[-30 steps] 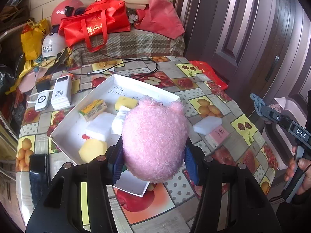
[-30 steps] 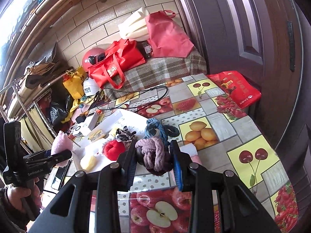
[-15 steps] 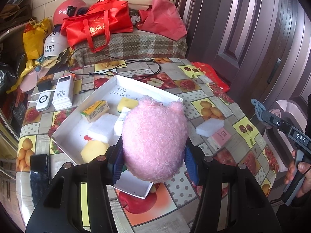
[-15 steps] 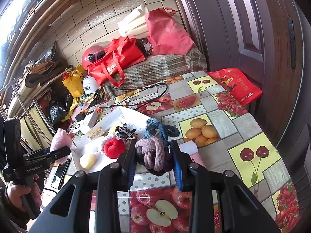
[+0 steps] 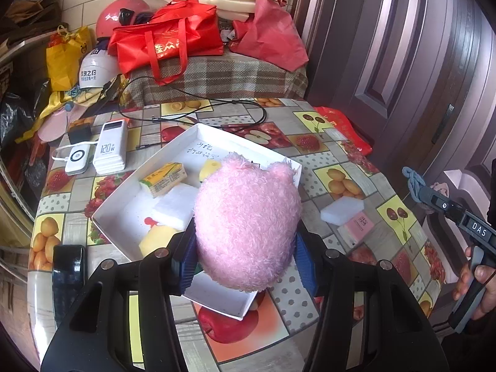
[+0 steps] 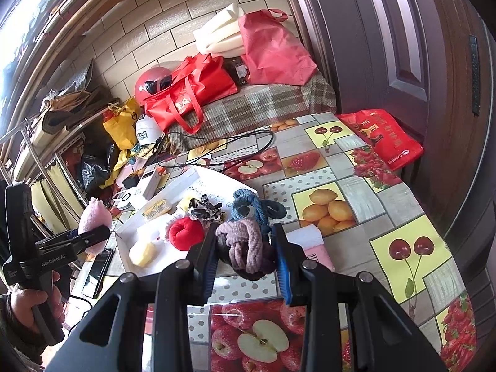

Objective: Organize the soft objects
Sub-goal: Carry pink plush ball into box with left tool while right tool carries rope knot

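L gripper pinching pink plush, R gripper clamping knotted rope; I'd lower plush slow into white tray, release gently.

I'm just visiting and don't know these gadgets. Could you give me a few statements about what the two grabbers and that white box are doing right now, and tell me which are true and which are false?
1. The left gripper is clamped on a pink plush toy. True.
2. The right gripper is open and holds nothing. False: it is shut on a knotted rope toy.
3. The white tray holds a yellow carton. True.
4. A red plush sits in the tray. True.
5. The white power bank lies inside the tray. False: it rests on the tablecloth beside the tray.
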A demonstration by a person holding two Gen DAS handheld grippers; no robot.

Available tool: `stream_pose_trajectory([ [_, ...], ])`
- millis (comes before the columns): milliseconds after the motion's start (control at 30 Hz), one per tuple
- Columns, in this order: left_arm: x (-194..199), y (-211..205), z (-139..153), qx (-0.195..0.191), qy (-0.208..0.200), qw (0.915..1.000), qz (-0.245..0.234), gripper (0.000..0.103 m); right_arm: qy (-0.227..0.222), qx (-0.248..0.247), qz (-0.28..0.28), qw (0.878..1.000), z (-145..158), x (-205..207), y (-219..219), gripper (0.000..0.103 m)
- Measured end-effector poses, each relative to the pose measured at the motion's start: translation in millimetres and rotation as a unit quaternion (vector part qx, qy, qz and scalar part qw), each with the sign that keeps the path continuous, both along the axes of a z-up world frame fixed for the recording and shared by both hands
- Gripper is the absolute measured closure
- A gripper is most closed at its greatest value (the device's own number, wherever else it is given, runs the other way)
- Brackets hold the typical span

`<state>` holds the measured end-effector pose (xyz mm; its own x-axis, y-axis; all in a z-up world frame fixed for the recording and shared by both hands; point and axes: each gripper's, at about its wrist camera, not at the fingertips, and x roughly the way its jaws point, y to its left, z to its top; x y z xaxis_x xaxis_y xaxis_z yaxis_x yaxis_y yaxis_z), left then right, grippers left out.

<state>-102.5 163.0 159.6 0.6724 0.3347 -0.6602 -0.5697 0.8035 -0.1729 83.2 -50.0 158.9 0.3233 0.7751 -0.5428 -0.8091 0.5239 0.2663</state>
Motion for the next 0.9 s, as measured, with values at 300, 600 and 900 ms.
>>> stream_pose_trajectory([
  [300, -7, 7, -3, -0.007, 0.0, 0.9999, 0.013, 0.049, 0.002, -0.01, 0.017, 1.0, -1, -3, 12, 0.071],
  [600, -11, 17, -9, -0.016, 0.0, 0.9995, 0.027, 0.049, 0.005, -0.019, 0.032, 0.999, -3, -2, 25, 0.07],
  [900, -10, 33, -20, -0.029, 0.006, 0.9988, 0.039, 0.049, 0.007, -0.031, 0.057, 0.998, -8, -1, 47, 0.07],
])
